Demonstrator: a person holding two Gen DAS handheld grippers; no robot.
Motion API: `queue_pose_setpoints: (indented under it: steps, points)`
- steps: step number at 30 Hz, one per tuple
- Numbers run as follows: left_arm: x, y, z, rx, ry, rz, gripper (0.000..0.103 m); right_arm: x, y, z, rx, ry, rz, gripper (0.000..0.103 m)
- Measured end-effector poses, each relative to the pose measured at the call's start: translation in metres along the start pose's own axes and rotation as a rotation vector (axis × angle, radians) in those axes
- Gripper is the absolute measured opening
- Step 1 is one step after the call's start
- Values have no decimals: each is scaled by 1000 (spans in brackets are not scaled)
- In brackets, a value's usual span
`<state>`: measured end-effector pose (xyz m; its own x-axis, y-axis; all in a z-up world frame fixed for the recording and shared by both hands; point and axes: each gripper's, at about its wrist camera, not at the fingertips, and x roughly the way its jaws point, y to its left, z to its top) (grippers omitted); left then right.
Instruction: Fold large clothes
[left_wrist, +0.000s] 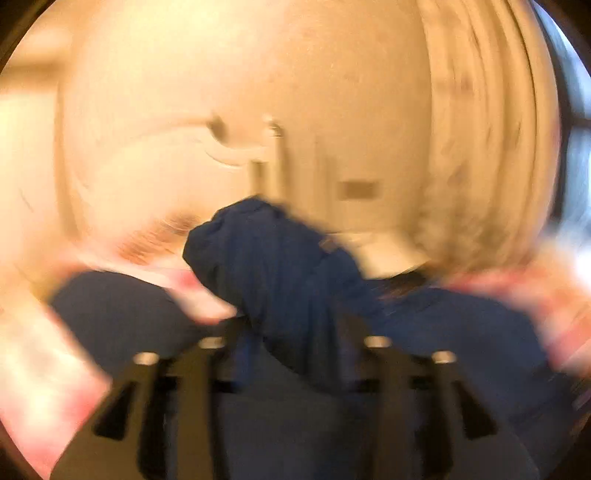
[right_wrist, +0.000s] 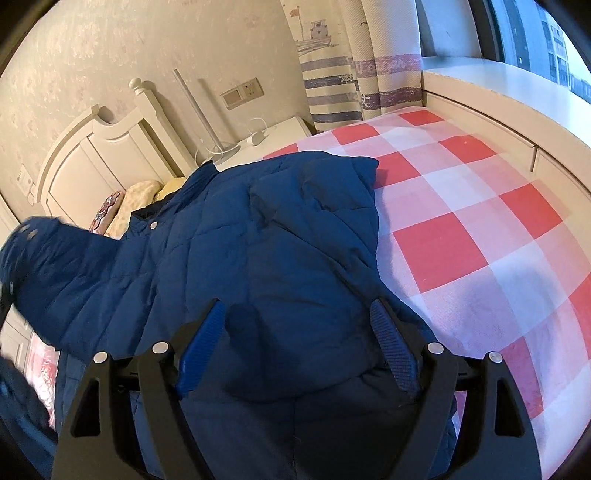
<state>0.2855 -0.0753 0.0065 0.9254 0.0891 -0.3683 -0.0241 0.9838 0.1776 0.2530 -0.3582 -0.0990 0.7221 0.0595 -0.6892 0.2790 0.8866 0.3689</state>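
Note:
A dark blue padded jacket (right_wrist: 258, 240) lies on a bed with a red and white checked sheet (right_wrist: 480, 229). My right gripper (right_wrist: 297, 314) is open just above the jacket's lower part, its blue pads (right_wrist: 201, 345) apart with puffy fabric between them. In the blurred left wrist view, a bunched blue sleeve (left_wrist: 273, 258) rises up from between the fingers of my left gripper (left_wrist: 295, 343). The fingertips are hidden under the fabric. In the right wrist view that lifted sleeve (right_wrist: 40, 243) shows at the far left.
A white headboard (right_wrist: 96, 147) and pillows (right_wrist: 140, 199) are at the bed's far end. A white nightstand (right_wrist: 280, 133) with a lamp and cable stands beside a striped curtain (right_wrist: 354, 74). A window ledge (right_wrist: 498, 96) runs along the right.

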Motion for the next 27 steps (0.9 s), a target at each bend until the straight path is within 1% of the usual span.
queue_pose_setpoints:
  steps: [1, 2, 3, 4, 6, 7, 8, 9, 10, 11, 12, 13, 14, 15, 16, 17, 19, 20, 21, 22, 23, 25, 27]
  points:
    - [2, 4, -10, 2, 60, 63, 81, 0, 0, 0, 1, -1, 1, 79]
    - [8, 15, -20, -47, 119, 51, 85, 0, 0, 0, 2, -1, 1, 79]
    - [14, 23, -27, -84, 165, 51, 85, 0, 0, 0, 2, -1, 0, 79]
    - [25, 37, -35, -136, 239, 73, 85, 0, 0, 0, 1, -1, -1, 79]
    - [39, 61, -43, -236, 343, 68, 85, 0, 0, 0, -2, -3, -3, 79]
    - [44, 69, -45, -281, 377, 73, 85, -1, 1, -1, -3, -4, -4, 79]
    - [44, 79, -45, -314, 389, 83, 85, -1, 0, -1, -3, -4, -4, 79]
    - [45, 86, -50, -331, 382, 85, 85, 0, 0, 0, -2, -3, -3, 79]
    - [44, 90, -46, -325, 357, 65, 85, 0, 0, 0, -1, -3, -2, 79]
    - [43, 85, -42, -289, 341, 51, 85, 0, 0, 0, -3, -3, -4, 79]
    - [44, 77, -38, -231, 334, 54, 85, 0, 0, -1, -4, -2, -6, 79]
    - [51, 63, -36, -136, 344, 81, 86, 0, 0, -1, -4, -2, -6, 79]
    - [61, 52, -40, -60, 378, 98, 87, 0, 1, -1, -6, -1, -9, 79]
    - [73, 46, -49, -4, 438, 91, 87, 0, 2, -1, -9, 2, -16, 79]
    - [85, 41, -54, 20, 480, 79, 87, 1, 3, -1, -13, 6, -20, 80]
    - [94, 38, -64, 29, 491, 70, 89, 2, 5, -1, -22, 13, -28, 81]
    - [95, 42, -66, 7, 492, 58, 92, 2, 10, 0, -50, 22, -61, 82]
    - [97, 44, -66, -1, 498, 57, 94, -1, 17, -1, -77, 10, -115, 82]
    - [100, 45, -68, -10, 504, 51, 94, -6, 24, -1, -105, -11, -159, 82]
    - [101, 48, -69, -27, 507, 41, 95, -13, 36, -2, -151, -51, -189, 82]
    - [102, 50, -70, -39, 510, 40, 97, -19, 48, -4, -195, -85, -180, 83]
    - [102, 51, -71, -39, 509, 44, 97, -24, 68, -8, -255, -107, -158, 84]
    - [100, 49, -71, -32, 504, 48, 97, -12, 89, -15, -347, -44, -138, 86]
